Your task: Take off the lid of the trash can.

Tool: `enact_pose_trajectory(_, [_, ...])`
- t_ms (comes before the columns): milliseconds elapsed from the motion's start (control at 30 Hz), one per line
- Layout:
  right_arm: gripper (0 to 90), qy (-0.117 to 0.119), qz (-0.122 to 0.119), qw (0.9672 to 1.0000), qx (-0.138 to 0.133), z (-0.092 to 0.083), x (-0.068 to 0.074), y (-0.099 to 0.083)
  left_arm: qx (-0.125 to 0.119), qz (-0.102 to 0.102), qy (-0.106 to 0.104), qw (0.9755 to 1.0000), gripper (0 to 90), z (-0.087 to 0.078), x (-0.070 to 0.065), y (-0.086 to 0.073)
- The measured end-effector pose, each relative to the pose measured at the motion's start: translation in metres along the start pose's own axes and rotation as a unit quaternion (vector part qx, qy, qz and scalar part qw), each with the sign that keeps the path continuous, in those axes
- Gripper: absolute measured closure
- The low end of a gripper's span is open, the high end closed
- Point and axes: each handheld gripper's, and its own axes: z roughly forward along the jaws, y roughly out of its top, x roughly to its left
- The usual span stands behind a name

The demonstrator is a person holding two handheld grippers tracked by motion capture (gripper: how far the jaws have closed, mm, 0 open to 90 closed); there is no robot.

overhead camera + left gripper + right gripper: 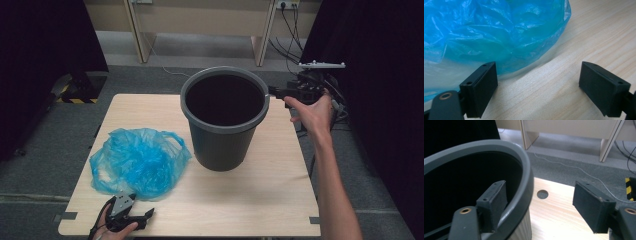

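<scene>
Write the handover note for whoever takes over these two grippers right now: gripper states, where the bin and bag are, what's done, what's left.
Right gripper: open, straddling the rim of the grey bin on its right side, one jaw inside, one outside; pads not seen pressing on it.
Left gripper: open, low over the table at its near left corner, nothing between the jaws.
Blue plastic bag: crumpled on the table left of the bin, just ahead of the left gripper, untouched.
Bin: upright at the table's middle, inside dark, no liner seen.
Done: right gripper placed at the rim.
Left, probably: steady the bin, pick up the bag, line the bin with it.
</scene>
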Motion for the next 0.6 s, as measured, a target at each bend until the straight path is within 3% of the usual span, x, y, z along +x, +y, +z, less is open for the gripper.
enact_pose_trajectory(367, [41.3, -0.017, -0.025, 0.9968, 0.075, 0.033, 0.017, 0.01, -0.001, 0.001, -0.001, 1.0, 14.5, 0.0, 0.0, 0.0])
enact_pose_trajectory(600, [59.2, -0.025, -0.028, 0.9928, 0.114, 0.044, 0.023, 0.013, -0.001, 0.002, -0.002, 1.0, 14.5, 0.0, 0.001, 0.0])
